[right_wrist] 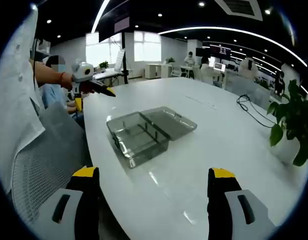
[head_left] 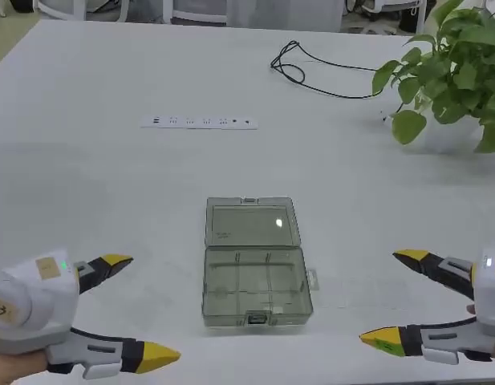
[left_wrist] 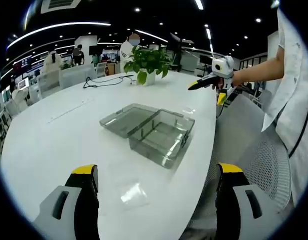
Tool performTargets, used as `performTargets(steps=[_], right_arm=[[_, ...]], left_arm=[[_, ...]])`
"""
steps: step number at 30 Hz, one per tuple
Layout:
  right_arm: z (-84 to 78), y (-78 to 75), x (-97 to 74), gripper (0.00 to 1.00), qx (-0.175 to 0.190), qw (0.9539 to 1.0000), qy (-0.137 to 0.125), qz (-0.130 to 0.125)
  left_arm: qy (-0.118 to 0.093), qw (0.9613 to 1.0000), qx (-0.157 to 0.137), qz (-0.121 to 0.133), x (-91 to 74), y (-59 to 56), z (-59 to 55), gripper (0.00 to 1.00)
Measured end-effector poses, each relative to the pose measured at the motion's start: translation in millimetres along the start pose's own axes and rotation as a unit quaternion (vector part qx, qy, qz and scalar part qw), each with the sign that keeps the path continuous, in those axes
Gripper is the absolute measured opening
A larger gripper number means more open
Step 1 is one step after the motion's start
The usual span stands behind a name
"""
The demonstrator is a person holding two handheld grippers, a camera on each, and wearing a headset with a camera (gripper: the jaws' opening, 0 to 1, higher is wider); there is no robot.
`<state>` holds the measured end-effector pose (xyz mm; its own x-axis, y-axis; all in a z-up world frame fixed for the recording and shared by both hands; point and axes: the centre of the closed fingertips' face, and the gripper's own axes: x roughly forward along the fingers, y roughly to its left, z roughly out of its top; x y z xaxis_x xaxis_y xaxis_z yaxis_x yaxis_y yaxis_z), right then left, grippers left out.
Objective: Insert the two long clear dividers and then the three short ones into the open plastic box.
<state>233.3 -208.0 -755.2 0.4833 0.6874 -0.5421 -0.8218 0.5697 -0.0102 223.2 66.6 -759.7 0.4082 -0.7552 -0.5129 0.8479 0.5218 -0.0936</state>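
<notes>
The smoky clear plastic box (head_left: pixel 255 277) lies open at the table's near middle, its lid (head_left: pixel 252 222) folded flat behind it. Thin ribs cross its inside. My left gripper (head_left: pixel 141 306) hovers open to the left of the box with nothing between its yellow-tipped fingers. My right gripper (head_left: pixel 391 297) hovers open to the right, also holding nothing. In the left gripper view a flat clear piece (left_wrist: pixel 134 192) lies on the table between my jaws and the box (left_wrist: pixel 149 130). In the right gripper view faint clear glints (right_wrist: pixel 154 177) lie on the table before the box (right_wrist: pixel 144 132).
A white power strip (head_left: pixel 199 122) lies beyond the box. A black cable (head_left: pixel 311 72) and a potted plant (head_left: pixel 452 72) stand at the far right. The table's near edge runs just below both grippers. A mesh chair (right_wrist: pixel 49 150) stands close by.
</notes>
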Motion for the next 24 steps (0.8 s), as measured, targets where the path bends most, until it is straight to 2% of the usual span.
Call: performTargets(steps=[15, 24], right_arm=[[1.3, 2.6, 3.0, 0.9, 0.001, 1.0, -0.002, 0.001], [2.3, 2.8, 3.9, 0.9, 0.002, 1.0, -0.006, 0.0]], left_arm=[[0.001, 1.0, -0.005, 0.005, -2.7, 3.5, -2.1, 1.0], [0.0, 0.9998, -0.013, 0.016, -7.0, 11.5, -2.5, 1.0]])
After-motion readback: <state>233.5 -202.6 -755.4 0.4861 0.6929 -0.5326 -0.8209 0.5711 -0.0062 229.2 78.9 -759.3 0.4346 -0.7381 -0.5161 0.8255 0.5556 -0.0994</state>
